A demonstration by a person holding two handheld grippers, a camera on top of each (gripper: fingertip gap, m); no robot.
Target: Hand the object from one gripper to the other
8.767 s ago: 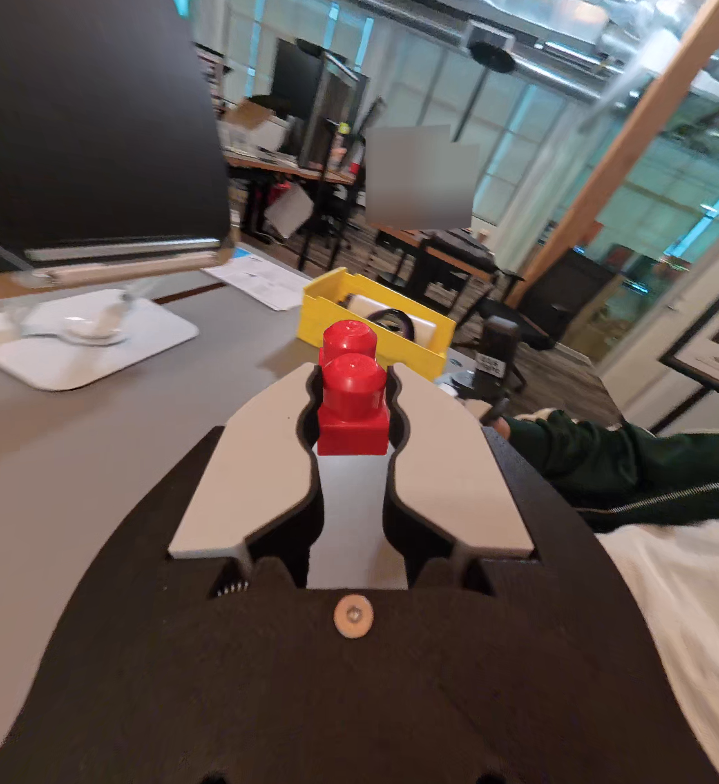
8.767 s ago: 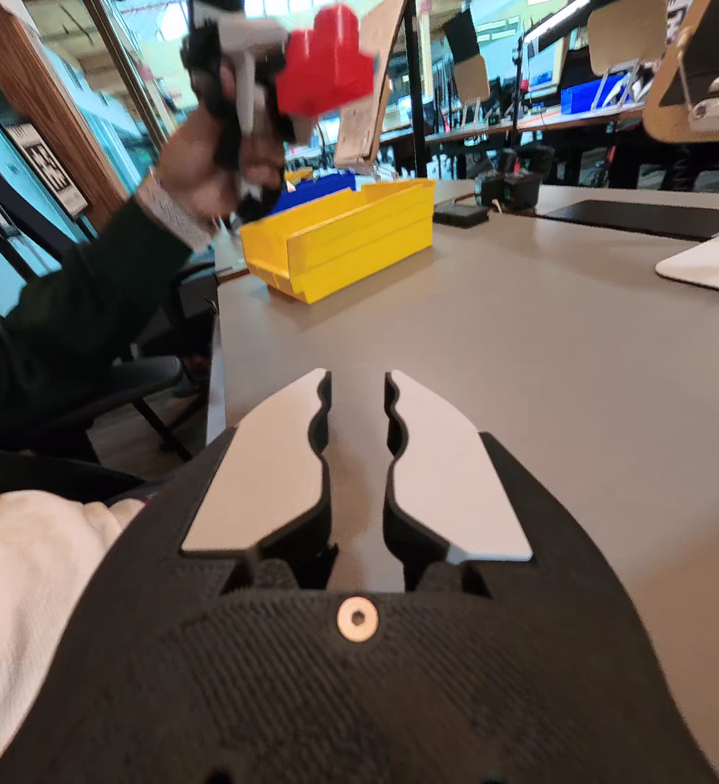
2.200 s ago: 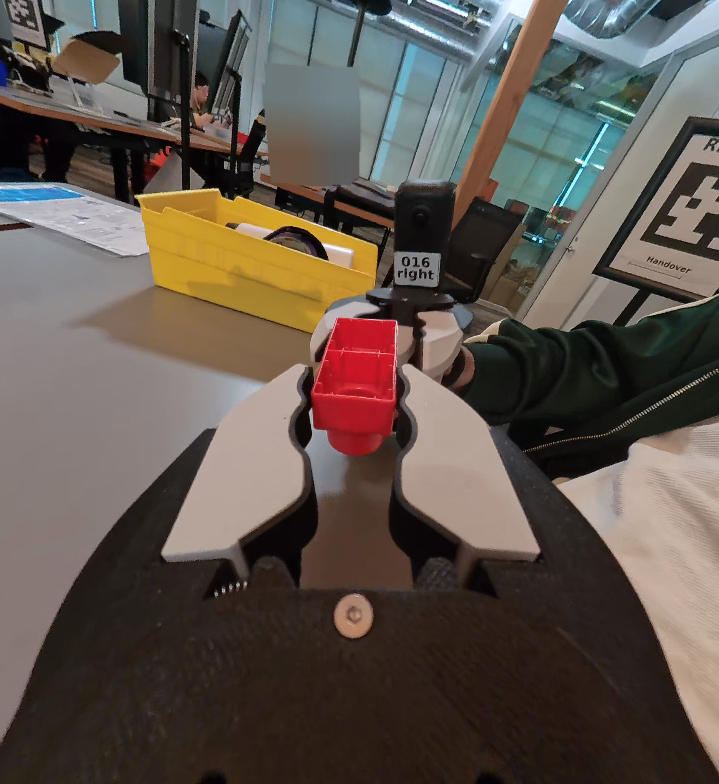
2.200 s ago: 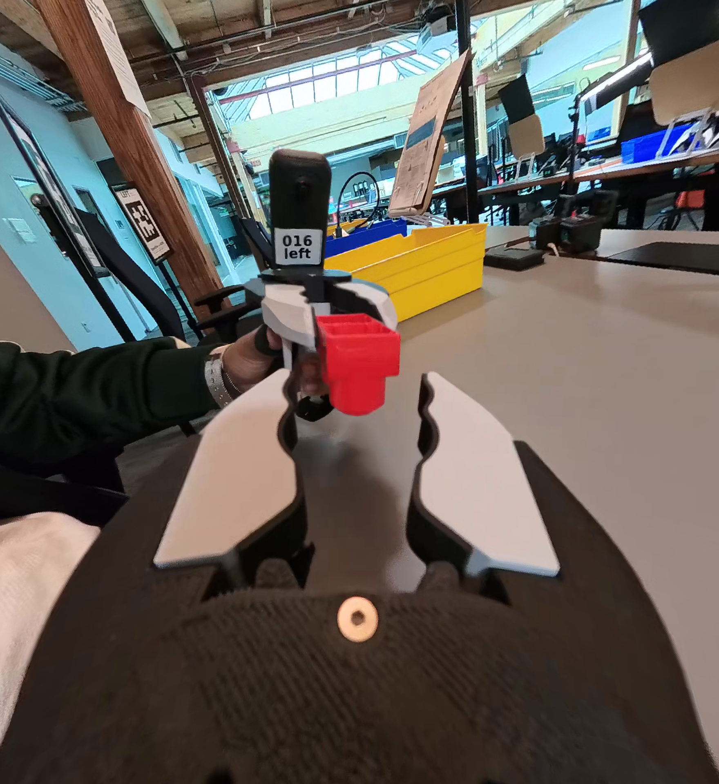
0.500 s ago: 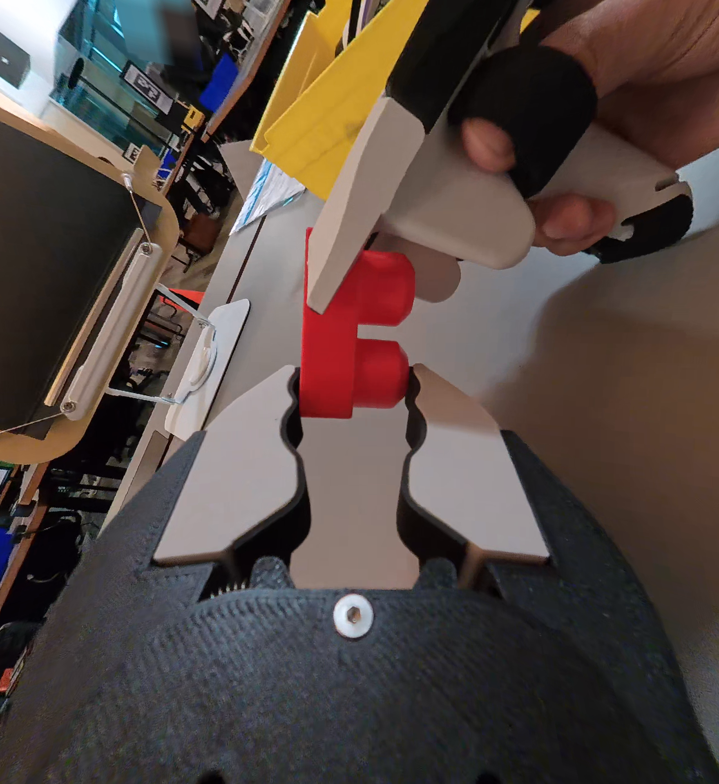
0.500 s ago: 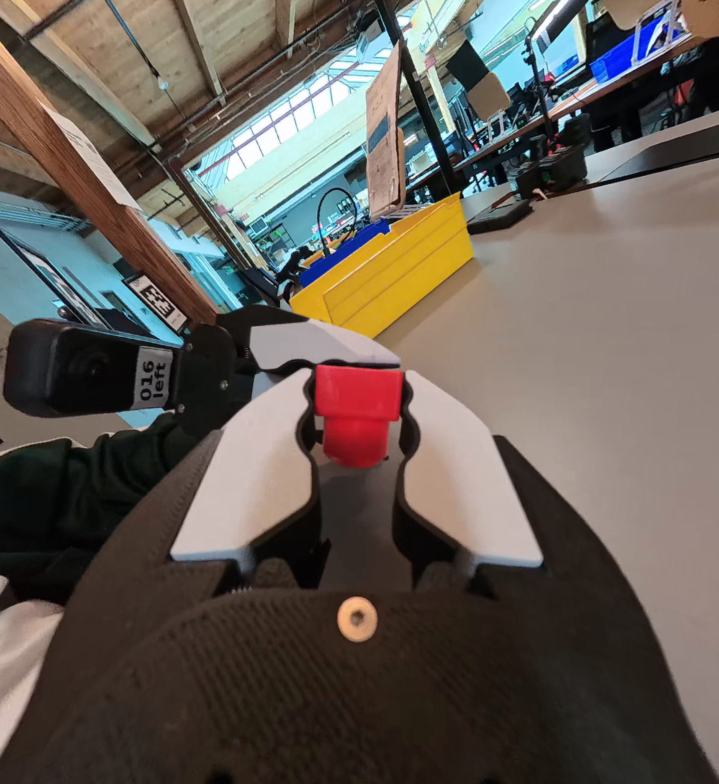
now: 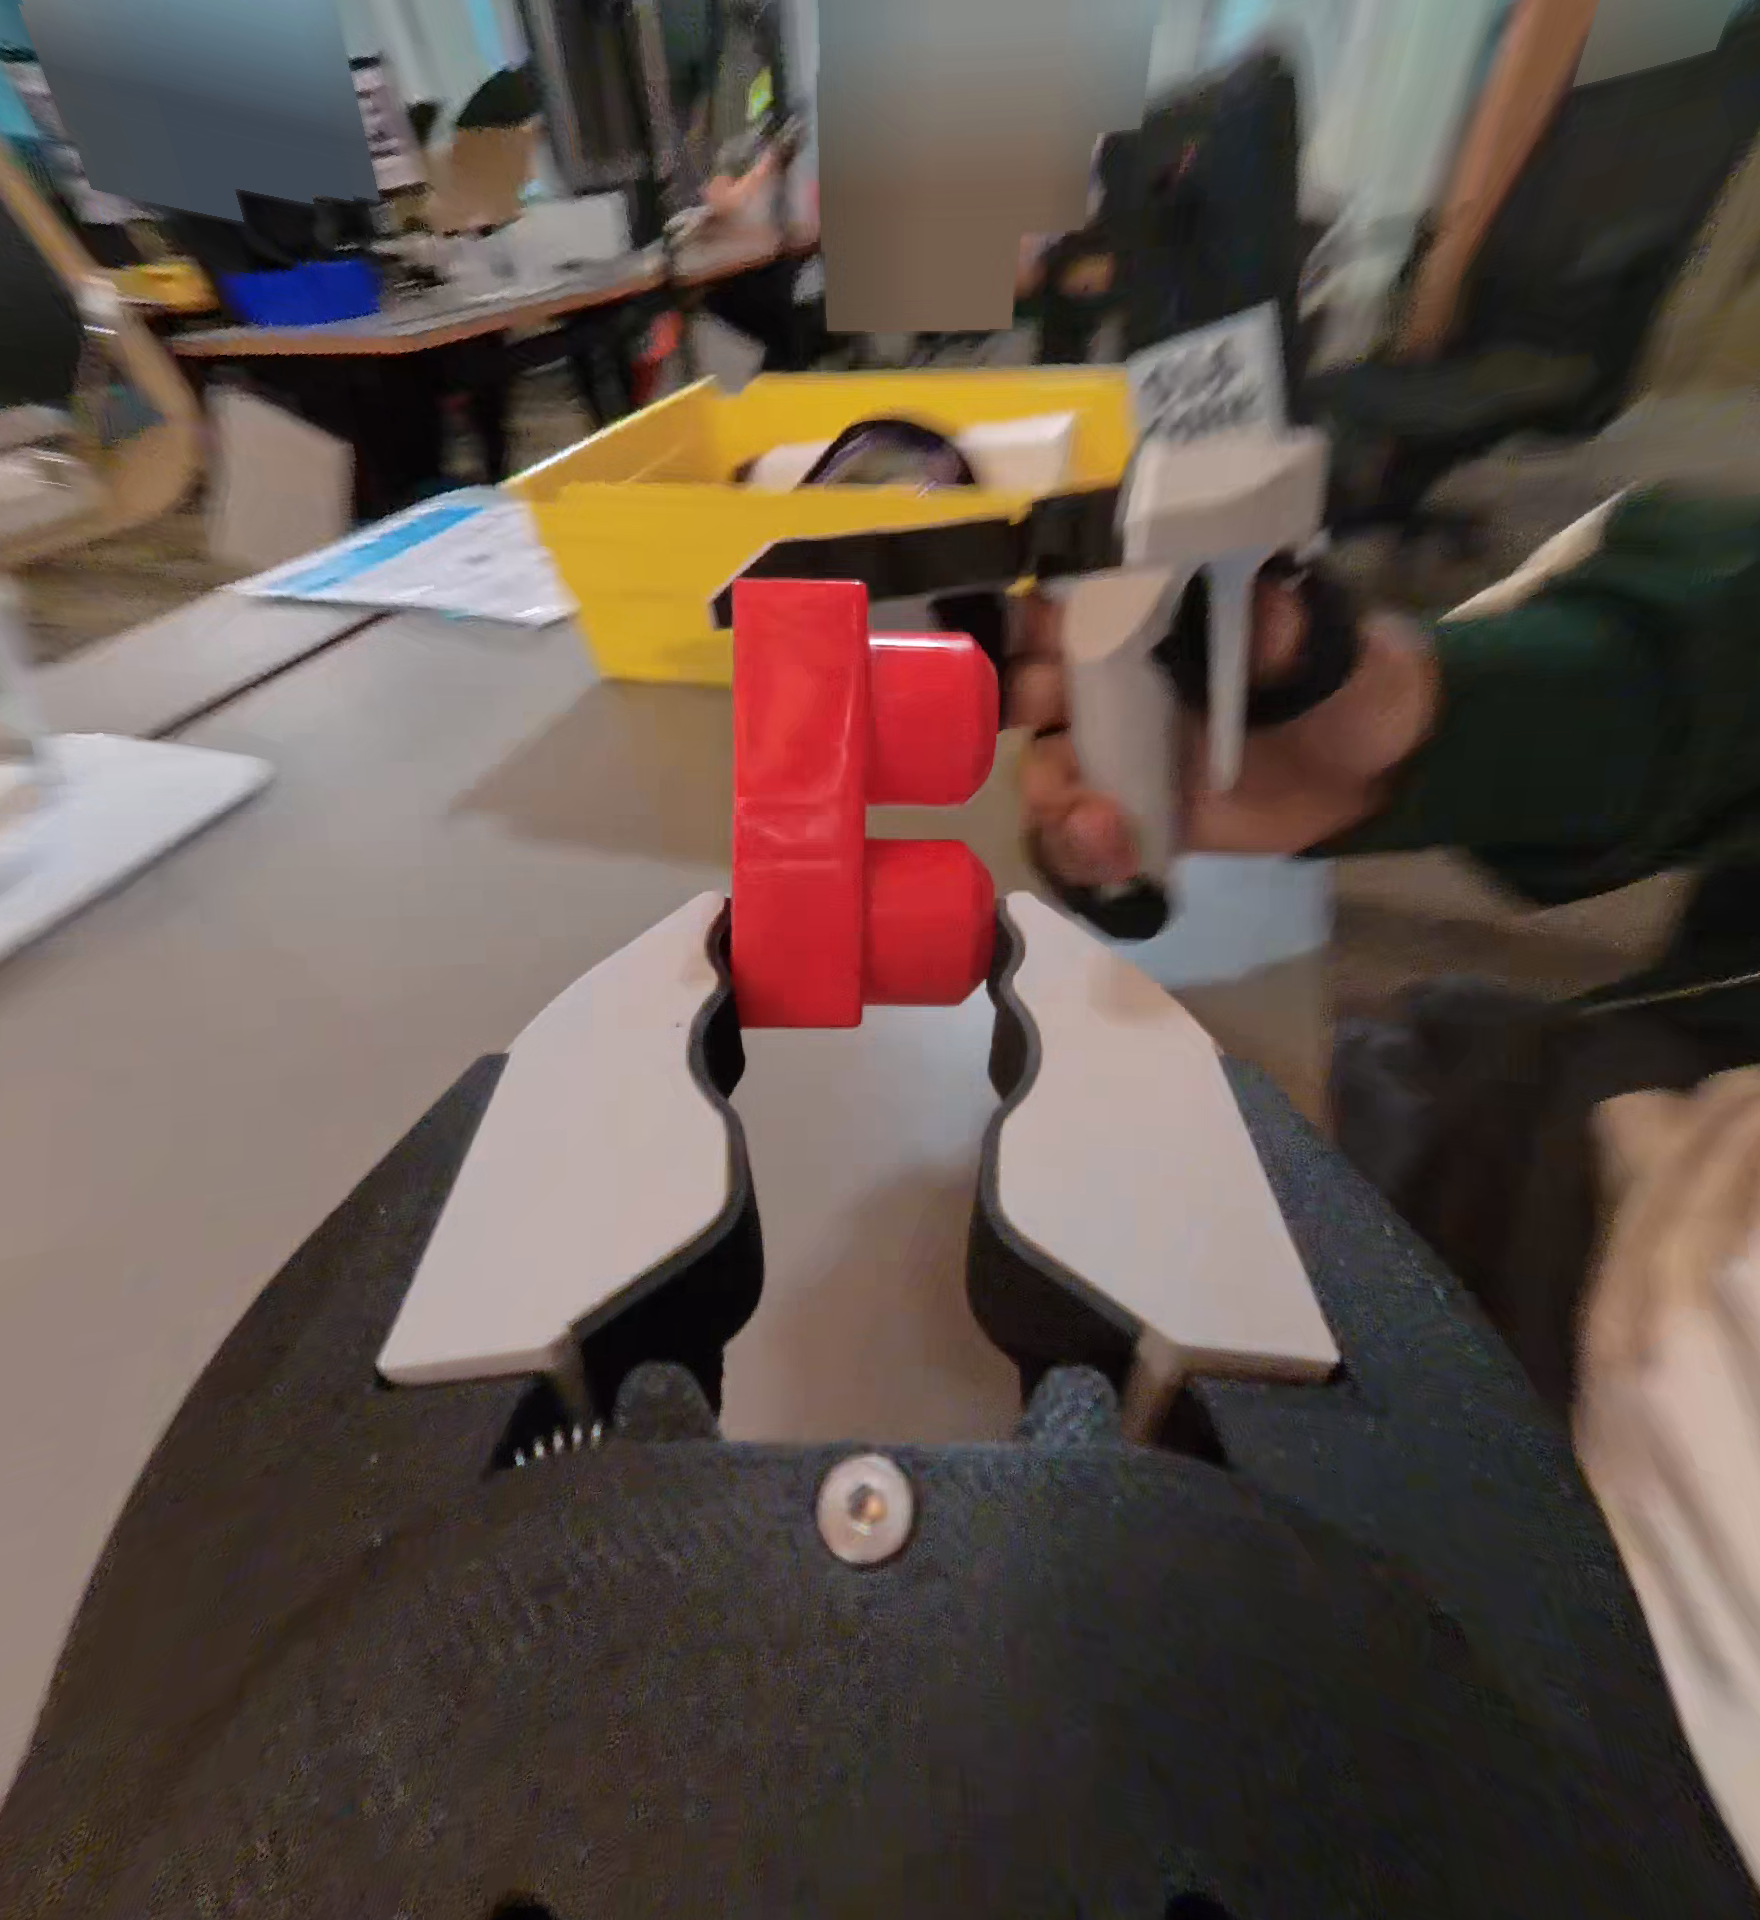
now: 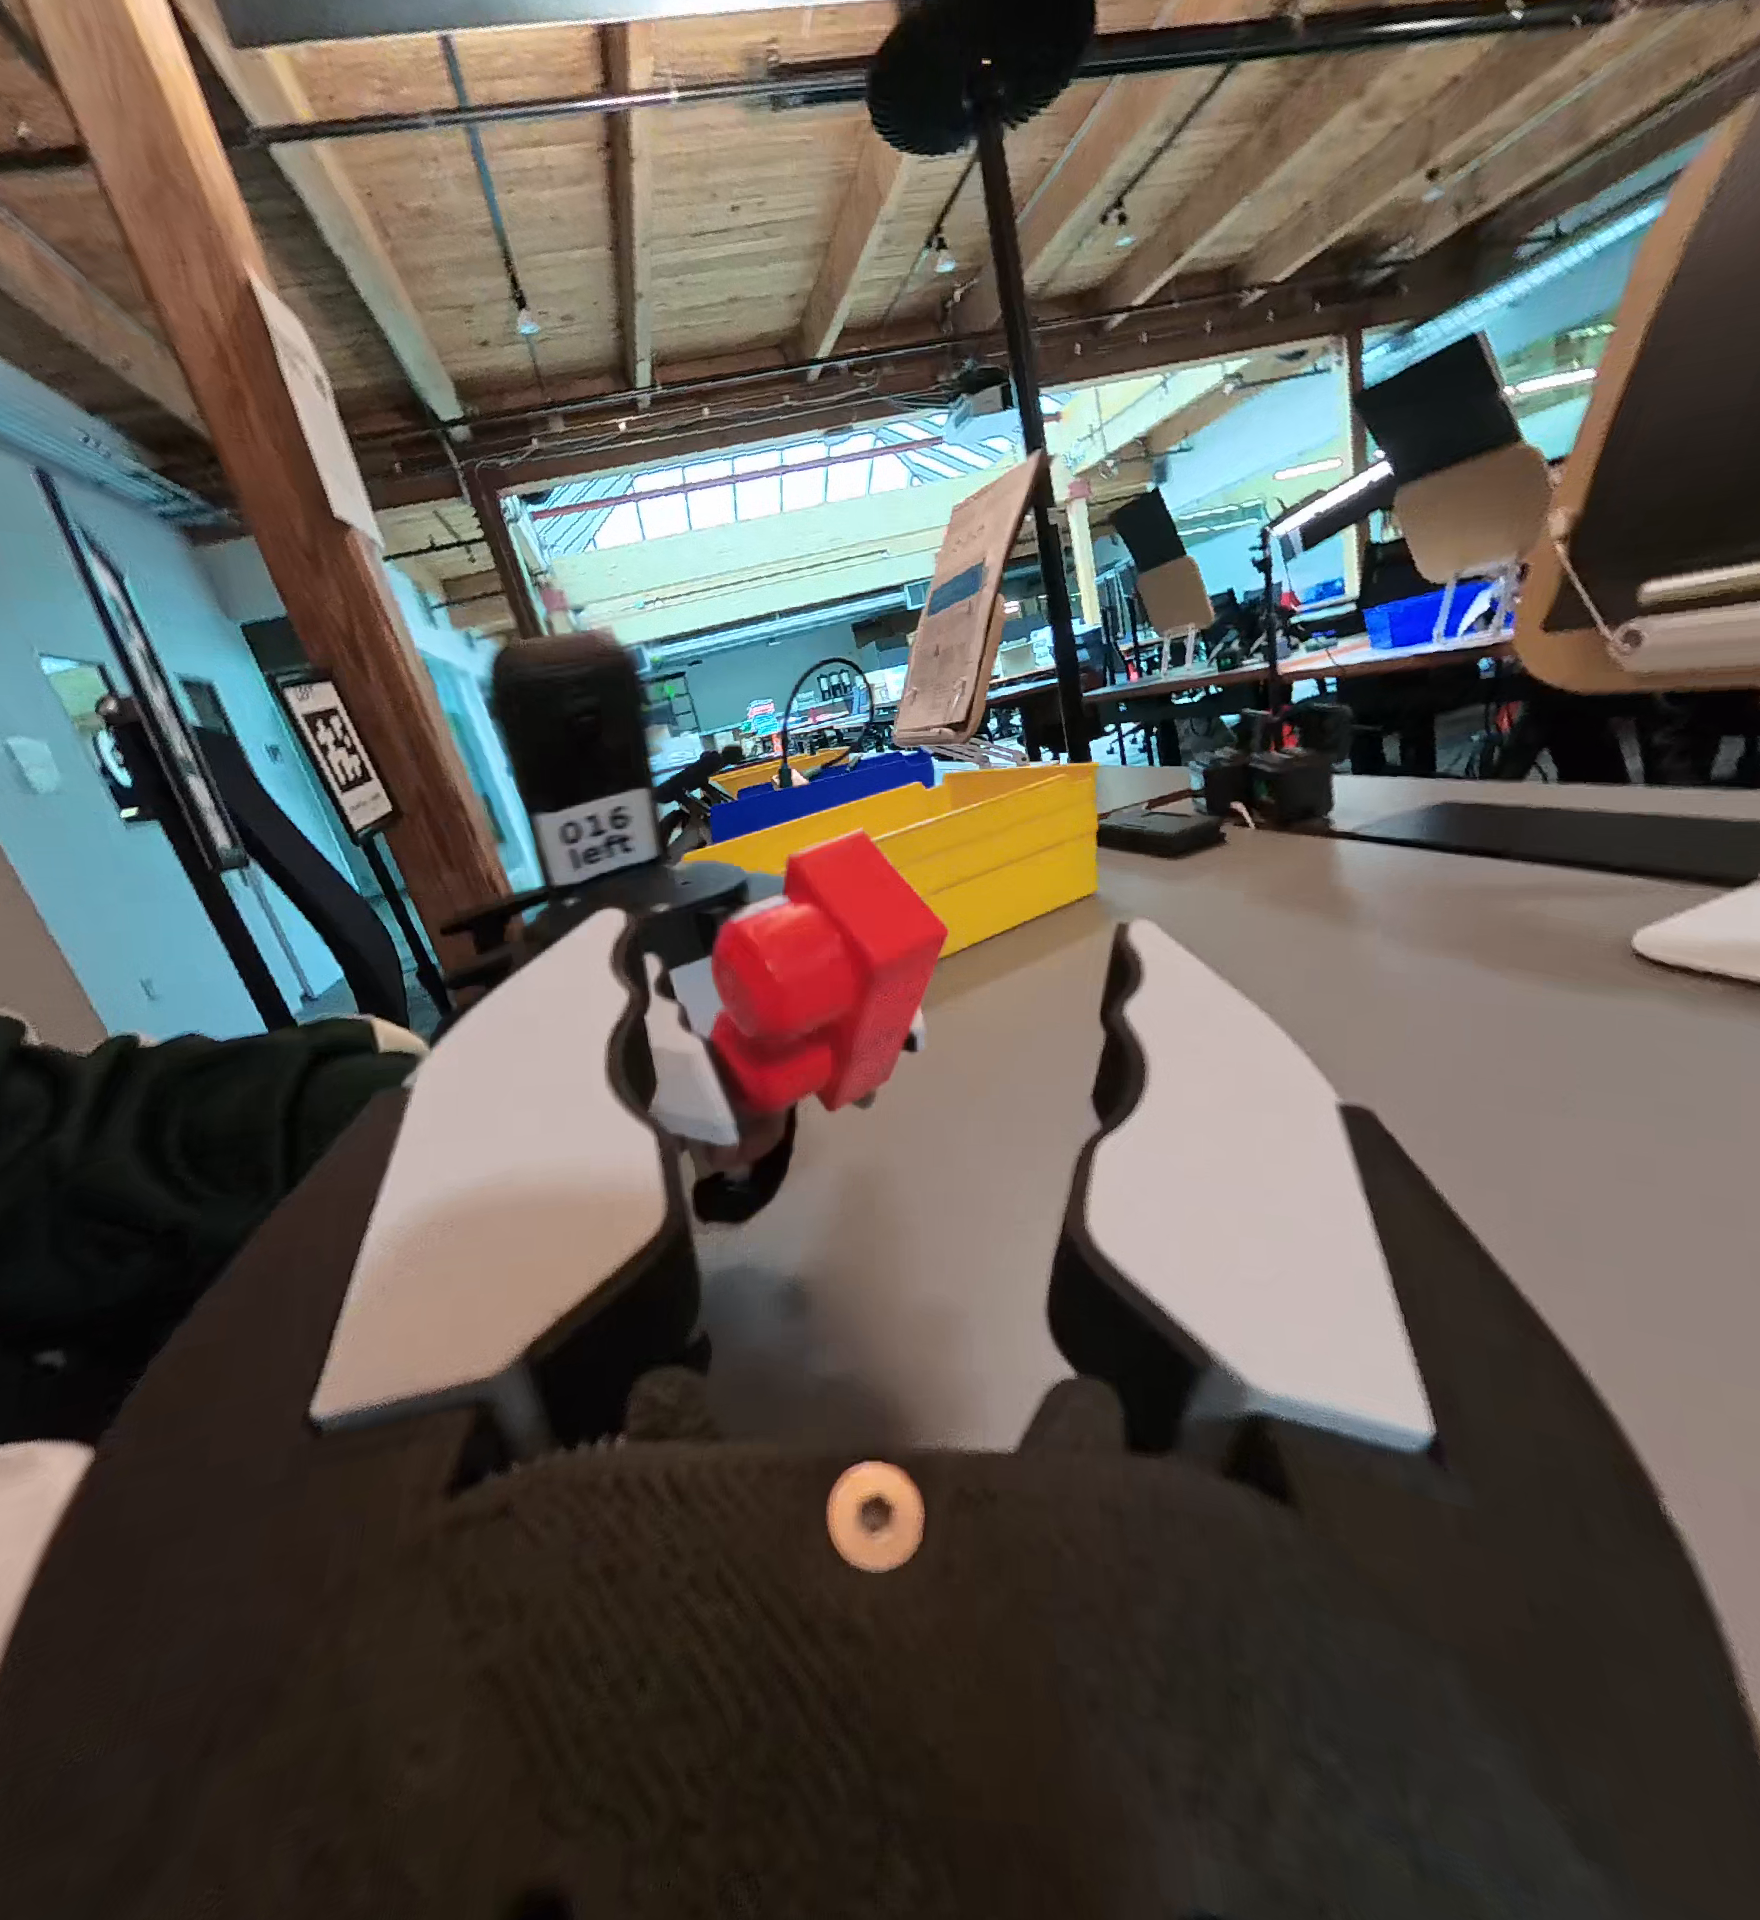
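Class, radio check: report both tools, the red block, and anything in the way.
Left tool shut on red block, clear above the table. Right tool open, empty. Nothing between them; yellow bin sits behind.

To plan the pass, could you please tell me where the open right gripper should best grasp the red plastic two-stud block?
Probably the free upper end of the red plastic two-stud block: upper stud and slab behind it. The left gripper clamps only the lower stud and slab. The open right gripper should come from above, opposite it.
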